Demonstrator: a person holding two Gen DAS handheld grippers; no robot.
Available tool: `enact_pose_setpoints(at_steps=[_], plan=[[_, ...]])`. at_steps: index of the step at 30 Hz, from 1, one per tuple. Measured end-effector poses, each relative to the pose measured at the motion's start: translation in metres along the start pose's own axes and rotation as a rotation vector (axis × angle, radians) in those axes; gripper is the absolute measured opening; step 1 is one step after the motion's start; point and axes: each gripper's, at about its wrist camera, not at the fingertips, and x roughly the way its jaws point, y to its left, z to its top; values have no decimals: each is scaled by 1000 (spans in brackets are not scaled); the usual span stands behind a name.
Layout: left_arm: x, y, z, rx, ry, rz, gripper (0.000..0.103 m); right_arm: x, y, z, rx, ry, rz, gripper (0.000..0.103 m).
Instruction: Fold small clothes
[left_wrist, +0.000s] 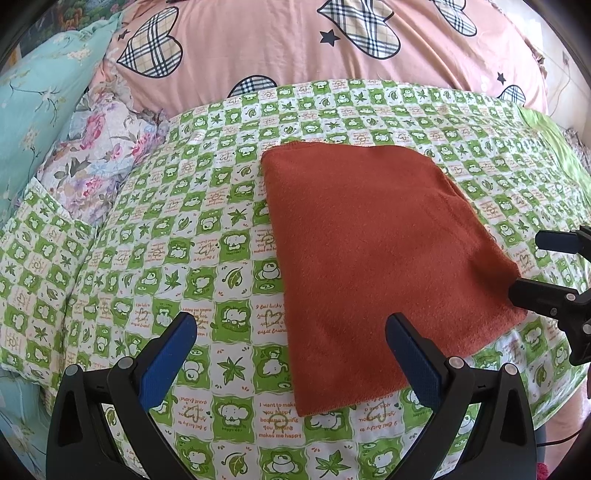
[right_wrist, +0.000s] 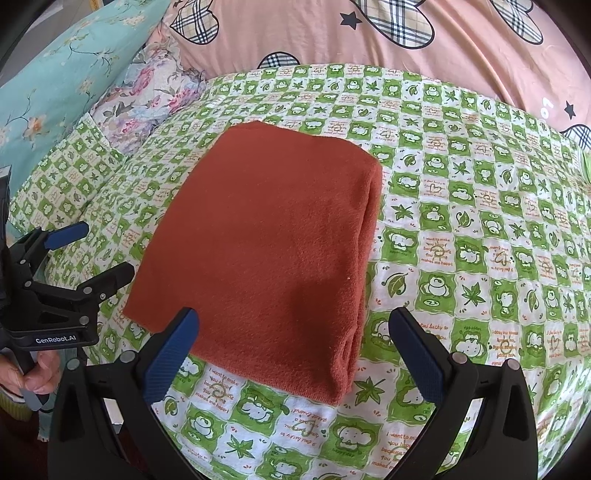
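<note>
A rust-orange cloth (left_wrist: 376, 251) lies folded flat in a rectangle on the green-and-white patterned sheet (left_wrist: 177, 236). It also shows in the right wrist view (right_wrist: 266, 240), with its stacked folded edge on the right. My left gripper (left_wrist: 291, 328) is open and empty, just above the cloth's near left corner. My right gripper (right_wrist: 295, 325) is open and empty, hovering over the cloth's near edge. The right gripper shows at the right edge of the left wrist view (left_wrist: 543, 266), open beside the cloth's right corner. The left gripper shows at the left of the right wrist view (right_wrist: 99, 251), open.
A pink quilt with plaid hearts (left_wrist: 295, 40) is piled along the far side. A teal floral pillow (left_wrist: 33, 103) and a flowered pillow (left_wrist: 99, 155) lie at the far left. The patterned sheet (right_wrist: 480, 221) stretches to the right of the cloth.
</note>
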Motion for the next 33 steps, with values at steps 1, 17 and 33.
enact_pose_setpoints(at_steps=[1, 17, 33], plan=[[0, -1, 0, 0, 1, 0, 102, 0, 0, 0, 0, 0, 0, 102], [1, -2, 1, -1, 3, -1, 102, 4, -2, 2, 13, 4, -3, 102], [11, 0, 15, -4, 11, -7, 102, 21, -19, 21, 62, 2, 22, 102]])
